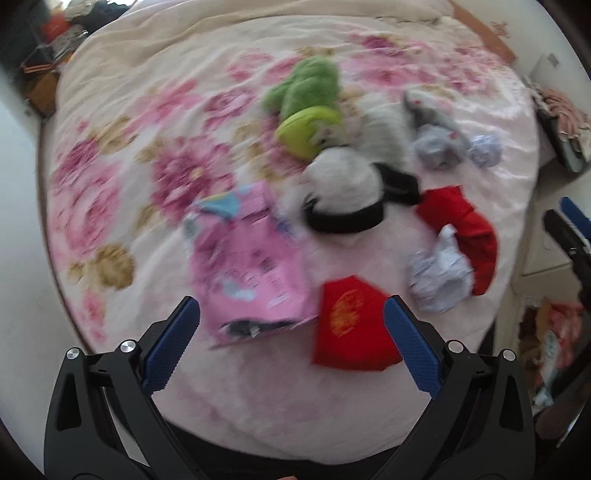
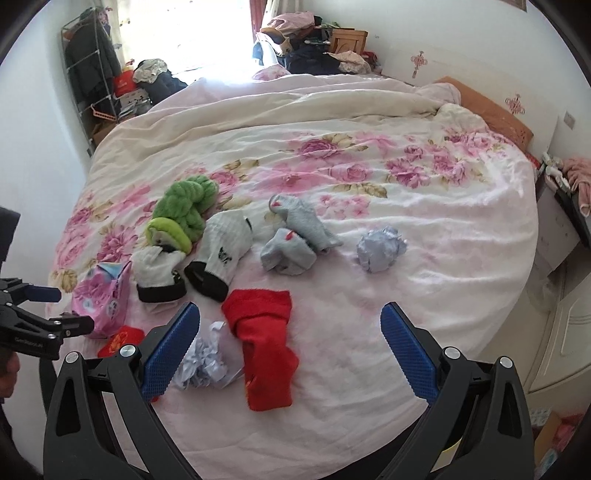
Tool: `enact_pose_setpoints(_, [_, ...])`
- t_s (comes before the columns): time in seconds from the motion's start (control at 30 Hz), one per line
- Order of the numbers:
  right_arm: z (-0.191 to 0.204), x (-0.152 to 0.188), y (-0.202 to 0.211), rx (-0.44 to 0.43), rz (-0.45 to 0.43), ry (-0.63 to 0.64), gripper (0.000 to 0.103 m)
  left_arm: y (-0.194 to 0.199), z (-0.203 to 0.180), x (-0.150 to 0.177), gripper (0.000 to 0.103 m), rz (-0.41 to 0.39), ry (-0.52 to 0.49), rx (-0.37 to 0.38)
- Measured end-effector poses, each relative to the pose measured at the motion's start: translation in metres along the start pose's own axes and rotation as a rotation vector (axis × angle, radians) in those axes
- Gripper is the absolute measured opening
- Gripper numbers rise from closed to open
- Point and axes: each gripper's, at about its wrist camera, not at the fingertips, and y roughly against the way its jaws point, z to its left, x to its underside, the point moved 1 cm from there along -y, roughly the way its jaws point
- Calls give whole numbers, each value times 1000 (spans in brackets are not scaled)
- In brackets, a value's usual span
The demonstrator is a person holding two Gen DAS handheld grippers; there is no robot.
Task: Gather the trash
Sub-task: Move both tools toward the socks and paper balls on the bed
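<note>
Trash on the bed [image 2: 406, 229]: crumpled paper [image 2: 203, 363] just beside the right tool [image 2: 290, 321], pink wrapper [image 1: 251, 258] and red packet [image 1: 351, 328] before the left tool [image 1: 291, 317]. Both tools gape, released. Socks [image 2: 295, 236] scattered across the floral quilt.

From my feed: a bed [image 2: 369, 229] fills the room, its cover floral pink on white. White walls [image 2: 461, 33]. Bright window [image 2: 207, 33] at the far end, washed out. Metal clothes rack [image 2: 92, 70] far left. Wooden cabinet [image 2: 349, 40] behind piled clothes.
</note>
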Motion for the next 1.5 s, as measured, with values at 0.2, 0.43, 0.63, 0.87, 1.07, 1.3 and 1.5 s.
enact_pose_setpoints(0.2, [12,-16,-13,-22,20,56,94,3,-9,-25,98,-41,-24,-15])
enact_pose_setpoints(0.43, [22,-38,-27,-90,43,76,94,-3,-23,-60,98,-57,-141,-61])
enact_pose_setpoints(0.63, [27,-50,-41,-92,70,84,94,-14,-29,-76,98,-42,-204,-99])
enact_pose_setpoints(0.87, [33,-56,-57,-68,99,101,94,-19,-30,-95,98,-66,-259,-122])
enact_pose_setpoints(1.07, [24,-65,-68,-35,112,82,94,-32,-25,-116,98,-5,-246,-68])
enact_pose_setpoints(1.3, [-2,-73,-65,28,95,53,94,-46,-38,-133,98,20,-284,-78])
enact_pose_setpoints(1.5, [-32,-74,-62,61,90,2,94,-57,-44,-142,98,35,-291,-91])
